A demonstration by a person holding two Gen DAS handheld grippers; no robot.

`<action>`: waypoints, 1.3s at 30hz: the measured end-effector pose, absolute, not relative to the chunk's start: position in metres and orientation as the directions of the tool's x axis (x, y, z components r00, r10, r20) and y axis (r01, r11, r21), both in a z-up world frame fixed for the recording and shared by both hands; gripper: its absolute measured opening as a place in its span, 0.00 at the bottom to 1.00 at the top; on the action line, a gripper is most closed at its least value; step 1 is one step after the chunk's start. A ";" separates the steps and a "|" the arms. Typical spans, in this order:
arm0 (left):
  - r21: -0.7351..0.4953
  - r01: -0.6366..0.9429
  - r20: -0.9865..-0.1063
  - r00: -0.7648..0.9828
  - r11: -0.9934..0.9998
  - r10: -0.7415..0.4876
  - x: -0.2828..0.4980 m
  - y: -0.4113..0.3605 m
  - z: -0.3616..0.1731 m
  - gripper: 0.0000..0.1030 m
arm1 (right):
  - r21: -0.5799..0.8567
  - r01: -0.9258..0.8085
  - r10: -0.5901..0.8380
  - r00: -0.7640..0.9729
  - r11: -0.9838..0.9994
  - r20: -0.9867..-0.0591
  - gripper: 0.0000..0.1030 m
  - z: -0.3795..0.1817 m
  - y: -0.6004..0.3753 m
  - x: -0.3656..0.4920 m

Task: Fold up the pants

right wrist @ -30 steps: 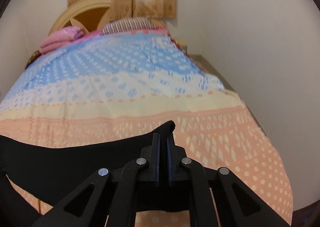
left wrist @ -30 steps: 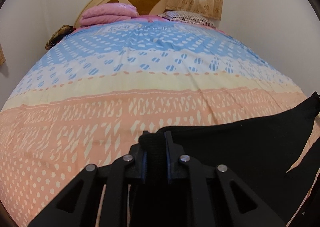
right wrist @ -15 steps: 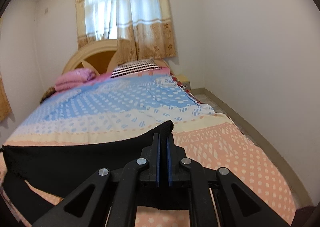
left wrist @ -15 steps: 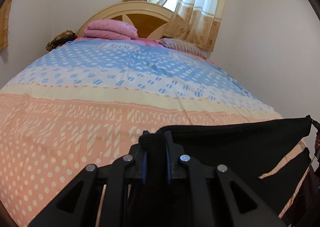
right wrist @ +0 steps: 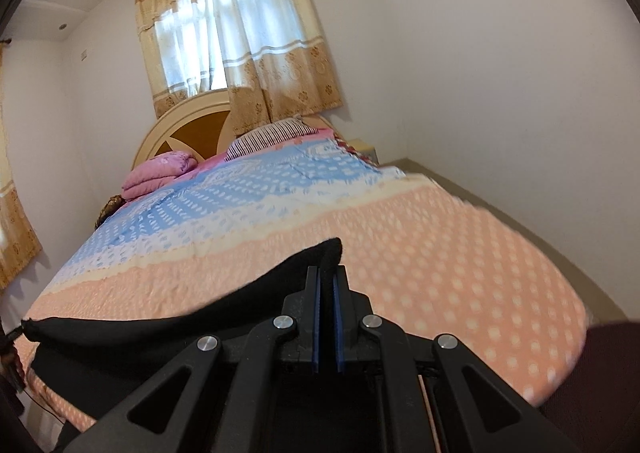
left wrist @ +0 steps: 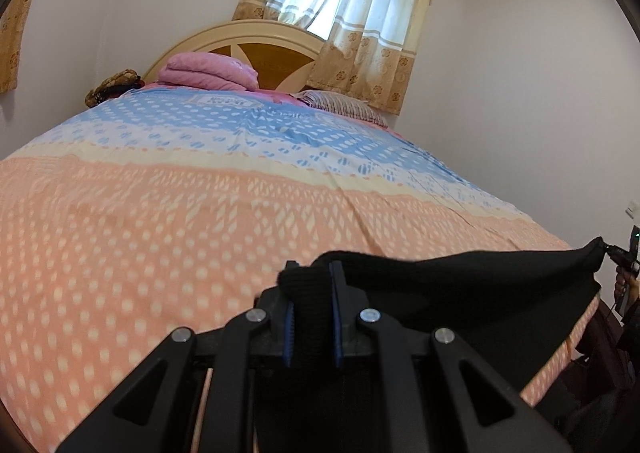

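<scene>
White walls close in a bedroom where a wide bed (left wrist: 168,221) fills most of both views, its bedspread (right wrist: 440,253) banded in blue, cream and peach with pale dots. At the far end stand a rounded wooden headboard (left wrist: 264,49), a folded pink blanket (left wrist: 208,71), a striped pillow (right wrist: 268,135) and tan floral curtains (right wrist: 240,49) over a bright window. Black pants (left wrist: 472,293) hang stretched in the air above the peach foot of the bed, held by both tools along the upper edge. One corner of that edge is pinched in the left gripper (left wrist: 310,313), whose blue-lined pads are clenched on a thick bunch of fabric, while the right gripper (right wrist: 327,317) clamps the opposite corner (the cloth sags slightly between them). Below the held edge, the rest of the pants drops out of sight.
</scene>
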State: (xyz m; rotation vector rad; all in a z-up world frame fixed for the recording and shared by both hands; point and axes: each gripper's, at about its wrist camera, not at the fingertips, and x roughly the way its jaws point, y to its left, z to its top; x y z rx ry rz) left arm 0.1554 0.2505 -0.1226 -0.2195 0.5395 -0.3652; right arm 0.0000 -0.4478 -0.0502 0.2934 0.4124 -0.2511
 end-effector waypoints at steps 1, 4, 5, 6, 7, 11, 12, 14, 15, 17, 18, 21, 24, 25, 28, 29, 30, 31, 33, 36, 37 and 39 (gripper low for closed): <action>-0.298 0.282 -0.460 0.794 0.912 -0.397 0.149 0.251 -0.127 0.15 | 0.227 0.300 -0.180 0.883 0.926 -0.434 0.05 -0.054 -0.448 -0.003; -0.289 0.284 -0.477 0.785 0.914 -0.395 0.135 0.251 -0.140 0.15 | 0.228 0.323 -0.185 0.861 0.919 -0.474 0.05 -0.071 -0.450 -0.011; -0.285 0.285 -0.482 0.783 0.915 -0.394 0.132 0.251 -0.143 0.15 | 0.229 0.328 -0.186 0.856 0.916 -0.482 0.05 -0.075 -0.451 -0.013; -0.280 0.285 -0.488 0.780 0.917 -0.392 0.128 0.250 -0.147 0.15 | 0.230 0.335 -0.187 0.850 0.914 -0.493 0.05 -0.081 -0.452 -0.015; -0.273 0.286 -0.492 0.780 0.919 -0.388 0.125 0.249 -0.149 0.15 | 0.231 0.346 -0.191 0.841 0.909 -0.505 0.05 -0.087 -0.454 -0.016; -0.257 0.285 -0.482 0.790 0.923 -0.378 0.111 0.251 -0.152 0.17 | 0.237 0.358 -0.194 0.832 0.903 -0.519 0.05 -0.098 -0.454 -0.026; -0.245 0.285 -0.481 0.794 0.927 -0.372 0.108 0.250 -0.152 0.18 | 0.226 0.362 -0.200 0.827 0.904 -0.526 0.05 -0.100 -0.453 -0.028; -0.218 0.282 -0.487 0.799 0.935 -0.354 0.105 0.249 -0.153 0.22 | 0.206 0.373 -0.209 0.810 0.905 -0.548 0.05 -0.107 -0.452 -0.031; -0.212 0.278 -0.490 0.799 0.937 -0.348 0.104 0.250 -0.155 0.25 | 0.191 0.379 -0.217 0.800 0.905 -0.560 0.05 -0.110 -0.451 -0.031; -0.215 0.275 -0.495 0.797 0.937 -0.347 0.102 0.254 -0.159 0.26 | 0.169 0.374 -0.217 0.788 0.912 -0.576 0.05 -0.114 -0.449 -0.035; -0.214 0.272 -0.495 0.798 0.938 -0.344 0.100 0.256 -0.159 0.31 | 0.162 0.373 -0.219 0.787 0.914 -0.577 0.05 -0.115 -0.449 -0.038; -0.180 0.254 -0.493 0.813 0.950 -0.311 0.089 0.260 -0.155 0.42 | 0.134 0.389 -0.247 0.779 0.911 -0.577 0.30 -0.108 -0.448 -0.048; -0.138 0.226 -0.487 0.833 0.964 -0.264 0.081 0.262 -0.153 0.59 | 0.111 0.442 -0.308 0.763 0.890 -0.568 0.59 -0.099 -0.447 -0.059; -0.121 0.228 -0.491 0.832 0.966 -0.258 0.079 0.261 -0.154 0.59 | 0.107 0.453 -0.327 0.769 0.885 -0.549 0.59 -0.091 -0.443 -0.063; -0.069 0.230 -0.505 0.831 0.971 -0.233 0.076 0.255 -0.155 0.59 | 0.041 0.444 -0.371 0.794 0.895 -0.481 0.59 -0.064 -0.410 -0.070; -0.059 0.234 -0.504 0.832 0.970 -0.232 0.076 0.253 -0.155 0.59 | 0.033 0.411 -0.349 0.812 0.911 -0.469 0.59 -0.058 -0.398 -0.068; -0.047 0.241 -0.502 0.833 0.969 -0.232 0.076 0.249 -0.154 0.59 | 0.008 0.329 -0.290 0.841 0.944 -0.456 0.59 -0.048 -0.371 -0.061; -0.026 0.249 -0.499 0.836 0.968 -0.229 0.077 0.244 -0.153 0.59 | -0.017 0.263 -0.241 0.855 0.965 -0.459 0.59 -0.044 -0.348 -0.053; 0.022 0.255 -0.504 0.838 0.967 -0.210 0.080 0.235 -0.153 0.59 | -0.073 0.123 -0.143 0.857 0.990 -0.495 0.59 -0.046 -0.301 -0.030; 0.032 0.267 -0.522 0.826 0.963 -0.212 0.087 0.230 -0.154 0.42 | -0.160 -0.132 0.018 0.822 0.978 -0.569 0.56 -0.070 -0.208 0.010; 0.031 0.274 -0.527 0.822 0.961 -0.217 0.089 0.229 -0.154 0.34 | -0.158 -0.210 0.078 0.802 0.965 -0.592 0.53 -0.079 -0.182 0.020; 0.058 0.296 -0.524 0.822 0.953 -0.223 0.089 0.223 -0.154 0.22 | -0.165 -0.332 0.158 0.755 0.929 -0.636 0.49 -0.099 -0.132 0.039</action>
